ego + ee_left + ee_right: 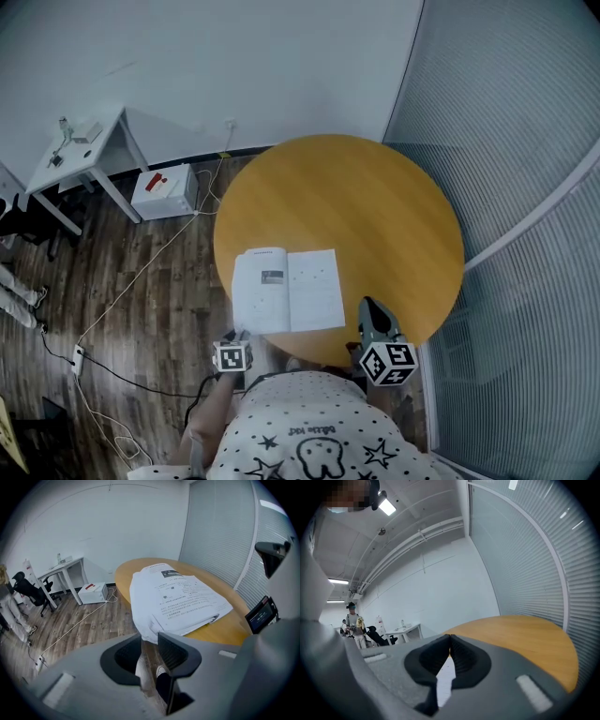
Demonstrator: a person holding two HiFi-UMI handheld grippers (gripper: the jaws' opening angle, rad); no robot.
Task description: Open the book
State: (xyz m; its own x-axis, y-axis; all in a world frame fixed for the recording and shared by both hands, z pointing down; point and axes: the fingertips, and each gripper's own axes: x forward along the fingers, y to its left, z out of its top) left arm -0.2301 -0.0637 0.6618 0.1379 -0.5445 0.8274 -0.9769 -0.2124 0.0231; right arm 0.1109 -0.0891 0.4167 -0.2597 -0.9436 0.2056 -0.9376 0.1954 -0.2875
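Lying just beyond left tool (pixel 149 641): book (pixel 180 597)

book (pixel 288 290) on table (pixel 375 197), near edge | left claw (pixel 240 335) before it | right claw (pixel 367 306) right of it

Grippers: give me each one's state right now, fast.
Left gripper: open, nothing between its jaws; the book lies just beyond them.
Right gripper: shut, holding nothing.
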